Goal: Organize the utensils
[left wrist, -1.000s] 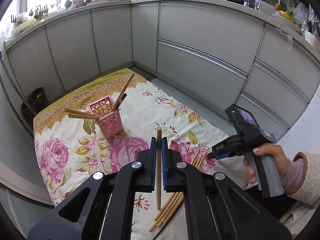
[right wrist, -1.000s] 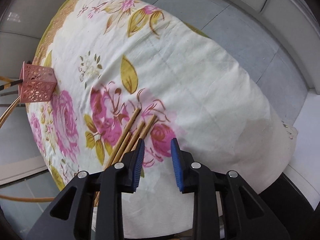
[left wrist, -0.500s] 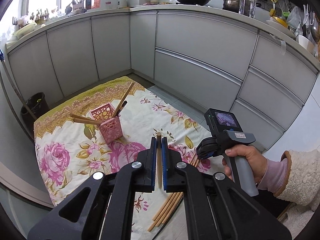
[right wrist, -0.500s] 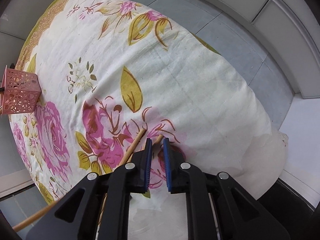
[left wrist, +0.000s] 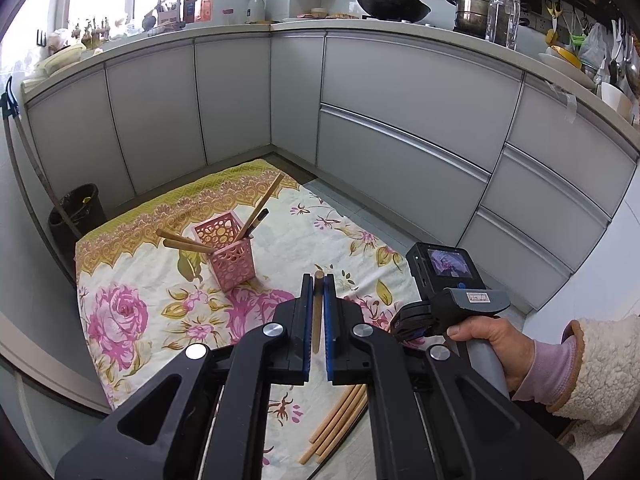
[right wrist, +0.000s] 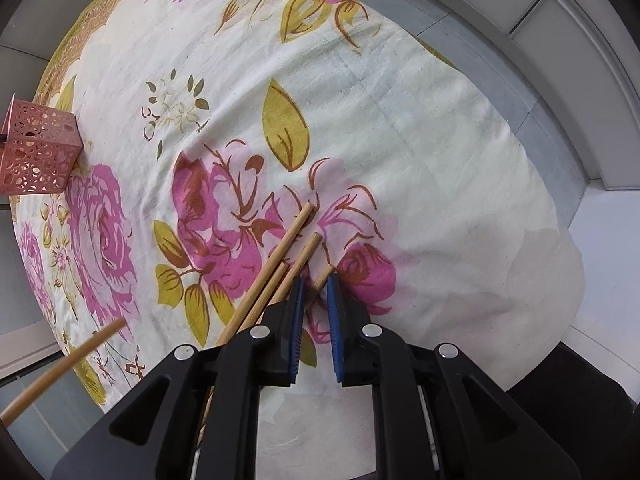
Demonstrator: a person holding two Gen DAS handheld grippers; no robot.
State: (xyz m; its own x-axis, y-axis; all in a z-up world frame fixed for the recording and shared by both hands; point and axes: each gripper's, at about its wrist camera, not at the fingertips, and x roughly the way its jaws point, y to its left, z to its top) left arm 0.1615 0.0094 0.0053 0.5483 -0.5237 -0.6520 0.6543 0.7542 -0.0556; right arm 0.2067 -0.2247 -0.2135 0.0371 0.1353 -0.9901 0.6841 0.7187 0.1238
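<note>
left wrist view: one chopstick clamped, another being pinched on the floral cloth

the left gripper [left wrist: 319, 312] is closed tight on a wooden chopstick [left wrist: 318, 312], which runs lengthwise between the blue pads with its blunt end poking just past the tips. the right gripper [right wrist: 316, 284] points down at the loose chopsticks [right wrist: 276, 268] lying side by side on the cloth; its jaws have just been closing and now stand narrow, with the end of the rightmost stick between the pads, though whether they press on it i cannot tell. a hand [left wrist: 486, 336] holds that gripper's handle.

the floral cloth [left wrist: 132, 320] covers a low surface, flat and little wrinkled. the pink holder [left wrist: 230, 254] stands upright toward the far left, well apart from both grippers, with several sticks leaning out of it.

grey cabinets [left wrist: 400, 120] wrap the far side. the cloth's near right edge droops; bare cloth lies open between the loose sticks and the holder.
</note>
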